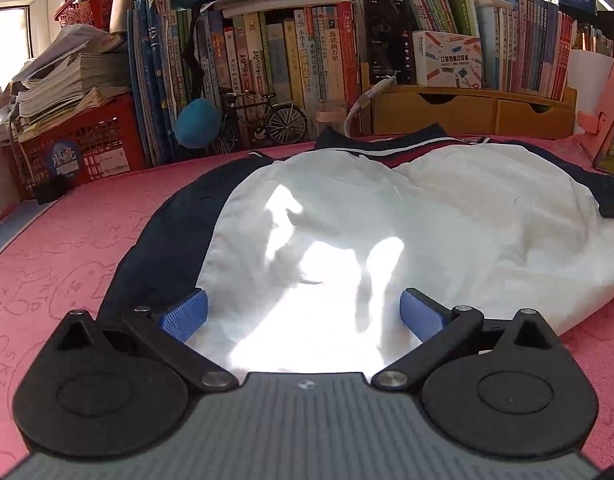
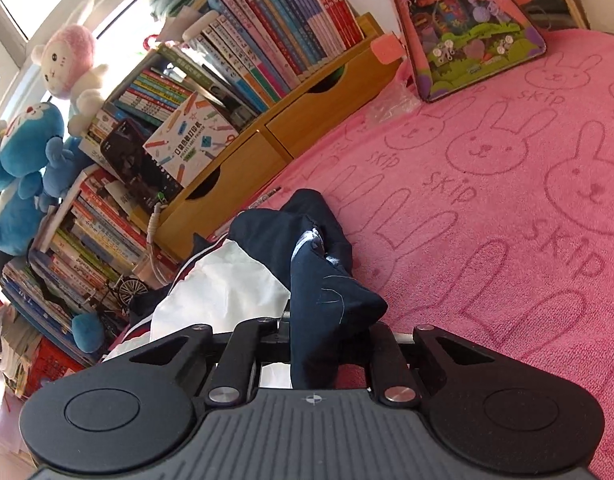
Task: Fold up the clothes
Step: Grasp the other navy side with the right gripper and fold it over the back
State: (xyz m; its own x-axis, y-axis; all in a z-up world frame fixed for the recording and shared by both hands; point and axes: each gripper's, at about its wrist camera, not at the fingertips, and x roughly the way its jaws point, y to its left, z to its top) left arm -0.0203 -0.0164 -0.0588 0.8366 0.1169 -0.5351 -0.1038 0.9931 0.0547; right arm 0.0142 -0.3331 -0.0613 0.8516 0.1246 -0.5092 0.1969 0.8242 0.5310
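Right gripper [image 2: 313, 344] pinches the jacket's navy sleeve [image 2: 327, 292]; left gripper [image 1: 303, 316] gapes wide over white cloth

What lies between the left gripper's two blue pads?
In the left wrist view, the left gripper stands open, and only the jacket's white panel lies between its blue pads, sunlit, not pinched.

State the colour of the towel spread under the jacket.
Pink towel, printed with rabbit outlines; clearest in the right wrist view.

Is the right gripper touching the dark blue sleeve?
Touching. The right wrist view shows the right gripper shut on the dark blue sleeve, with the cloth pinched between its jaws and bunched up in front of them.
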